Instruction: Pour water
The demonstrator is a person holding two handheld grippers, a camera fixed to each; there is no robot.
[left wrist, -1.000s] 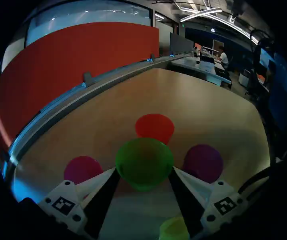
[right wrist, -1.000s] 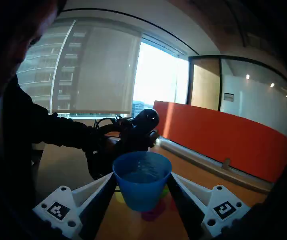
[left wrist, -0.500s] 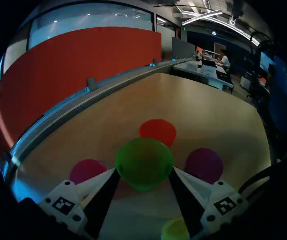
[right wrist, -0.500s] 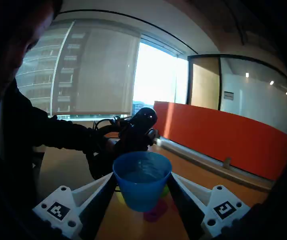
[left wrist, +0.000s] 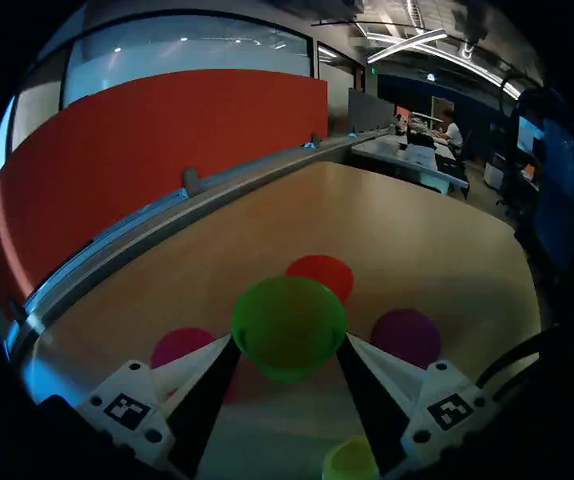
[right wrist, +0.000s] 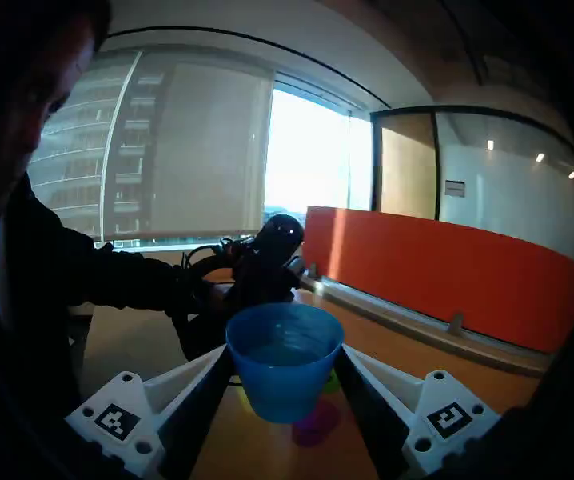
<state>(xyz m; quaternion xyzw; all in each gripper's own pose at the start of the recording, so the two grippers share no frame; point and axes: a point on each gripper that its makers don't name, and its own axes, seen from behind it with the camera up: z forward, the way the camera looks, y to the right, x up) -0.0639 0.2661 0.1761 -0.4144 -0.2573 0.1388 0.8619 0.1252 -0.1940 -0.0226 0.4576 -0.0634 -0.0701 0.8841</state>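
Green cup (left wrist: 288,318) sits pinched between my left tongs (left wrist: 287,342), upright over the wooden desk (left wrist: 383,216), where a red cup (left wrist: 320,274), a purple cup (left wrist: 405,338) and a pink cup (left wrist: 180,349) stand around it. My right tongs (right wrist: 285,350) clamp a blue cup (right wrist: 285,388) from both sides, upright, with water (right wrist: 281,355) inside; beyond it a dark sleeve (right wrist: 119,272) reaches to the left tongs.

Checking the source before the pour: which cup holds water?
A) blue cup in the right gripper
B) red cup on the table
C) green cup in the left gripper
A: water shows inside the blue cup, held between the right gripper fingers.
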